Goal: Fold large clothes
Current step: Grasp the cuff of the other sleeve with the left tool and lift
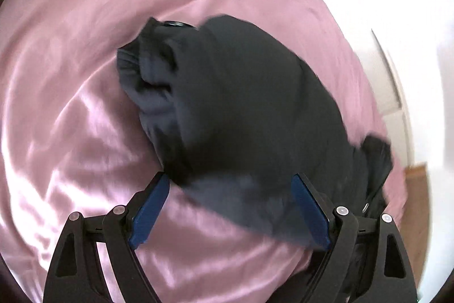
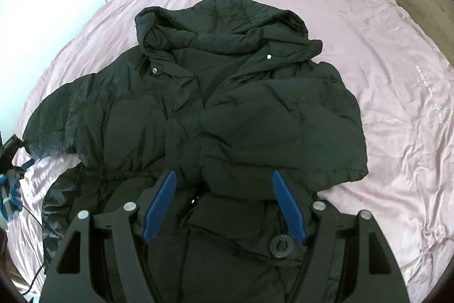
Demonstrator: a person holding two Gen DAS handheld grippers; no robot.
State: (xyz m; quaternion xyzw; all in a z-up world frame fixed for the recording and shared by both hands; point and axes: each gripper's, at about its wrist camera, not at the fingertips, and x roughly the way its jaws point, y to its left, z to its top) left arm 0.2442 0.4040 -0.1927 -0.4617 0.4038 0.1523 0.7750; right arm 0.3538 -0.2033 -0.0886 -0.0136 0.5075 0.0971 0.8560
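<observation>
Lying on pink sheet (image 2: 397, 132), black jacket (image 2: 198, 104); both grippers wide, empty; sheet script unreadable.

Black jacket (image 2: 198, 110) of crinkled, puffy, matt cloth; pink bedsheet (image 2: 383, 110) satiny, creased, with a soft sheen.

My coat (image 2: 198, 110) is black all over, with small silver snaps (image 2: 269, 56). The sheet (image 2: 397, 132) under it is pale pink and shiny — it has a line of white writing (image 2: 428, 95). My tongs are black, their pads (image 2: 160, 206) blue — same on both.
</observation>
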